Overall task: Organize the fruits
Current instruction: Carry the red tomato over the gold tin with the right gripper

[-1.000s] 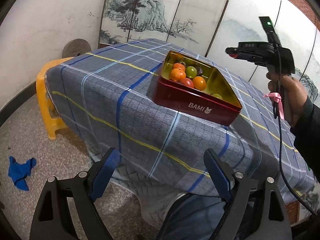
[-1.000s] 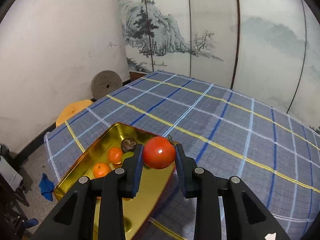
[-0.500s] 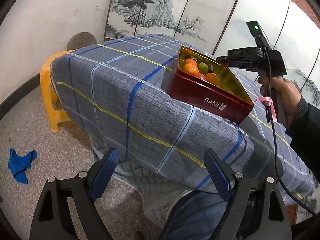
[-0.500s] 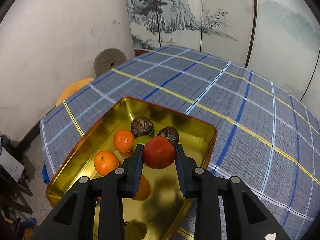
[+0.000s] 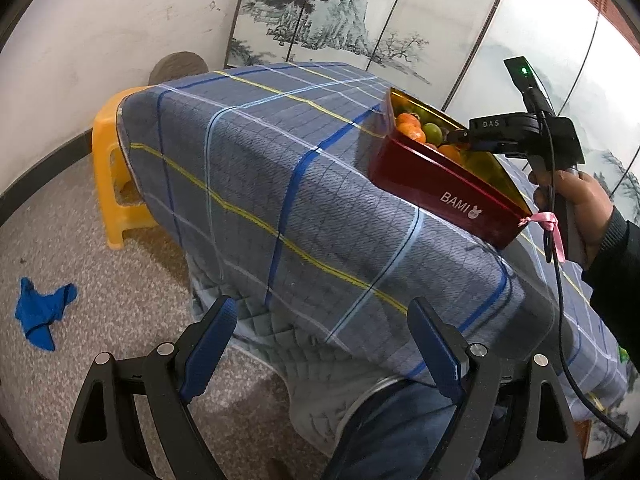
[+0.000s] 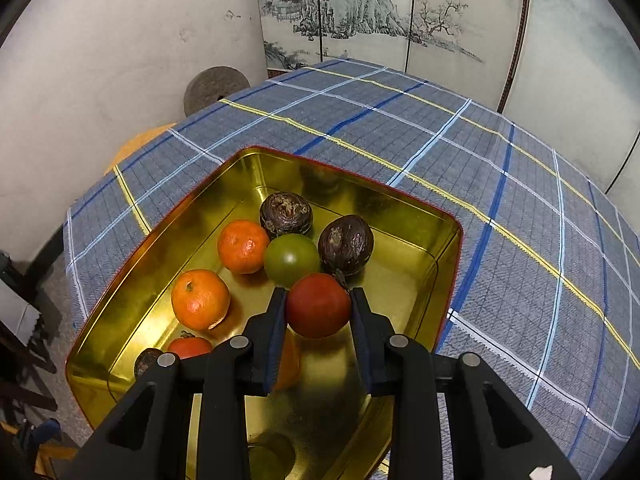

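Note:
My right gripper (image 6: 318,312) is shut on a red tomato (image 6: 318,306) and holds it low inside the gold-lined red tin (image 6: 404,204). In the tin lie two oranges (image 6: 200,298), a green tomato (image 6: 291,259), two dark brown fruits (image 6: 346,245), another red fruit (image 6: 189,347) and more, partly hidden by my fingers. In the left wrist view the tin (image 5: 444,184) stands on the checked tablecloth (image 5: 280,184), with the right gripper (image 5: 456,138) reaching into it. My left gripper (image 5: 320,344) is open and empty, off the table's near edge, below its top.
An orange plastic stool (image 5: 108,184) stands at the table's left corner. A blue rag (image 5: 40,312) lies on the floor. A round stone disc (image 6: 216,88) leans on the wall. A painted folding screen (image 6: 400,12) stands behind the table.
My right gripper has lowered the red tomato from above the tin's far rim down into the tin, beside the green tomato. My left gripper has dropped lower and swung left.

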`<state>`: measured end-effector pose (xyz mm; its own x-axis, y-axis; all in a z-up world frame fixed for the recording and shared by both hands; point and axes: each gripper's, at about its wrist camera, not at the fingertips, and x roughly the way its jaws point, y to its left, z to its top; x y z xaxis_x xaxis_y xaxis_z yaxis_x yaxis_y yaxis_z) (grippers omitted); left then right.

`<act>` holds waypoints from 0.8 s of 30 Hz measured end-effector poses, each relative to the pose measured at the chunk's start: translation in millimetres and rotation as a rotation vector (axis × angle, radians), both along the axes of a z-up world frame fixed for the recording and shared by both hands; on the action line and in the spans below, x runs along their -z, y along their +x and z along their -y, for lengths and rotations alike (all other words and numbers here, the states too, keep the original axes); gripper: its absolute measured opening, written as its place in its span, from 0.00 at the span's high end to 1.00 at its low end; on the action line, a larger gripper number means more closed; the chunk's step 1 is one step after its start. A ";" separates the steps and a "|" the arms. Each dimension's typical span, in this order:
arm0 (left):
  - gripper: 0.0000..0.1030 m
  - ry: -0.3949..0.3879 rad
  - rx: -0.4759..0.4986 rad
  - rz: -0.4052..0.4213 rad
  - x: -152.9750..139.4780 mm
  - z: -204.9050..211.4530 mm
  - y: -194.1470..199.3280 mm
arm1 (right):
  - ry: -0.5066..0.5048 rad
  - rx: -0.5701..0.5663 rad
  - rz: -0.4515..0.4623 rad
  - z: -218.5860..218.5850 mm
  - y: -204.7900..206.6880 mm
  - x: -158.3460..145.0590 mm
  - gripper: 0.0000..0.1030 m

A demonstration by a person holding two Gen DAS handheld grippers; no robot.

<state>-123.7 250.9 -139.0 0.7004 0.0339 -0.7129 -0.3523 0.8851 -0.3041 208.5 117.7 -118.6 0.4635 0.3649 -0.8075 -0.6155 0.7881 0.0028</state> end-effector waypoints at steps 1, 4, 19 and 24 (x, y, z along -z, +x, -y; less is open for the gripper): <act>0.15 -0.001 -0.001 -0.001 0.2 -0.1 -0.1 | -0.003 0.000 0.001 -0.7 -0.3 0.5 0.73; 0.15 0.000 -0.001 -0.005 0.9 -1.0 -0.8 | -0.015 -0.002 0.001 -3.1 -0.1 2.2 0.73; 0.15 -0.002 0.011 -0.032 7.5 4.5 1.9 | -0.021 0.015 -0.015 -1.7 6.6 11.1 0.73; 0.15 -0.003 0.013 -0.038 8.3 5.9 3.3 | -0.028 0.009 -0.009 -3.2 5.5 12.4 0.72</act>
